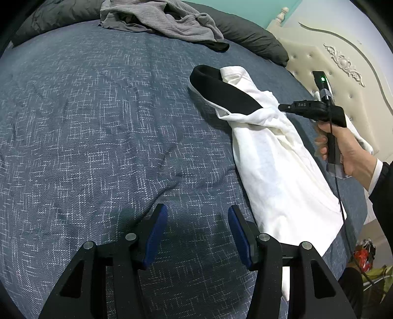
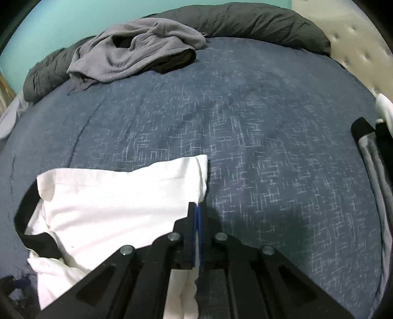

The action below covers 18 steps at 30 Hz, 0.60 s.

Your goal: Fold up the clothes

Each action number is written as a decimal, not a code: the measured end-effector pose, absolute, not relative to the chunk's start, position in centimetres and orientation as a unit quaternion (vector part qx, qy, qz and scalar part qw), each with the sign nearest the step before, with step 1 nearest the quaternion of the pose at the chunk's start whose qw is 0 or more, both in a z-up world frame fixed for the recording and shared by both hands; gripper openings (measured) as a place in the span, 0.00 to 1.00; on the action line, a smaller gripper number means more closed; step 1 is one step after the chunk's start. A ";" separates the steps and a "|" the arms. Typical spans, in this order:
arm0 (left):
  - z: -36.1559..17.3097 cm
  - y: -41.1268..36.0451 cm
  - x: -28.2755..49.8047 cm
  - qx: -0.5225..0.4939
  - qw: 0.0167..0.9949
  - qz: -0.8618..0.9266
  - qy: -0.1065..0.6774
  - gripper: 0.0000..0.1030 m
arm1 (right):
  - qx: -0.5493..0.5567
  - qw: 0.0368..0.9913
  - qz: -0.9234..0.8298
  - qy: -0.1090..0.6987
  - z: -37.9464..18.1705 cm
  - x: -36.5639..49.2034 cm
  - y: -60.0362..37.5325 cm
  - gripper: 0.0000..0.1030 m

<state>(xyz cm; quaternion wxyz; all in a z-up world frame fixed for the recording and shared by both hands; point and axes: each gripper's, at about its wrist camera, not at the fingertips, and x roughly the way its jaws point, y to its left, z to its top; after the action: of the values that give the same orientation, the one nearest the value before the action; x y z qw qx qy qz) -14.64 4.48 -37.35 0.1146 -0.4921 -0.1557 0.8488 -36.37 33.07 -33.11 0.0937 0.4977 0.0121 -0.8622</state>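
Tongs first: the left tongs (image 1: pixel 197 235) are spread wide with nothing between the blue pads, hanging over the blue bedspread (image 1: pixel 98 122) just beside the hem end of the white shirt (image 1: pixel 277 166). The right tongs (image 2: pixel 197 216) are pressed together, and from their own camera they look to be pinching the edge of that same white shirt (image 2: pixel 110 203). The fabric runs right up to the closed pads and shows below them too, though the actual bite is hard to make out.

That shirt has a black collar band (image 1: pixel 221 90) and lies stretched out along the side of the bed near the cream tufted headboard (image 1: pixel 326 73). It's bunched up around the middle.

Only writing I can read is on the right tool's body in the left view, something like "DAS" in small letters. There's also a green light lit on the unit mounted above it.

The left view shows the person's right hand (image 1: pixel 343 147) on the handle, with a cable hanging down from the tool. None of that shows in the right view. The right view gives a closer look at the crumpled grey garment (image 2: pixel 132 51) at the far end of the bed. It sits partly on a dark grey pillow (image 2: pixel 245 22), with something dark tucked under it.
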 end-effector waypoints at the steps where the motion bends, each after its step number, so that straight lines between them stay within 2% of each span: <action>1: -37.3 4.5 -14.6 -0.492 0.115 0.849 -0.155 0.54 | 0.498 0.097 -0.862 0.008 -33.2 -36.5 33.0 0.01; 5: -37.2 4.3 -14.6 -0.491 0.114 0.849 -0.159 0.54 | 0.479 0.104 -0.871 -0.039 -32.2 -36.5 34.4 0.03; 7: -37.1 4.3 -14.6 -0.490 0.113 0.849 -0.160 0.54 | 0.473 0.122 -0.870 -0.066 -31.8 -35.7 35.3 0.13; 8: -37.1 4.3 -14.6 -0.489 0.113 0.850 -0.160 0.54 | 0.473 0.132 -0.868 -0.075 -31.6 -35.2 35.7 0.22; 9: -37.0 4.3 -14.6 -0.489 0.114 0.850 -0.160 0.54 | 0.479 0.141 -0.863 -0.074 -31.6 -34.6 35.8 0.26; 17: -37.1 4.9 -14.6 -0.490 0.114 0.850 -0.154 0.54 | 0.512 0.183 -0.838 -0.057 -33.0 -30.5 35.6 0.26; 18: -37.2 5.0 -14.6 -0.490 0.114 0.850 -0.153 0.54 | 0.516 0.184 -0.835 -0.058 -33.3 -30.3 35.6 0.20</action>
<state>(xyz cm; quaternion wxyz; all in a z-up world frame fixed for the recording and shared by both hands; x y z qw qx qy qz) -14.63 4.95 -37.21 0.1138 -0.4903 -0.1525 0.8505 -30.30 35.62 -33.34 0.1840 0.5160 -0.0580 -0.8346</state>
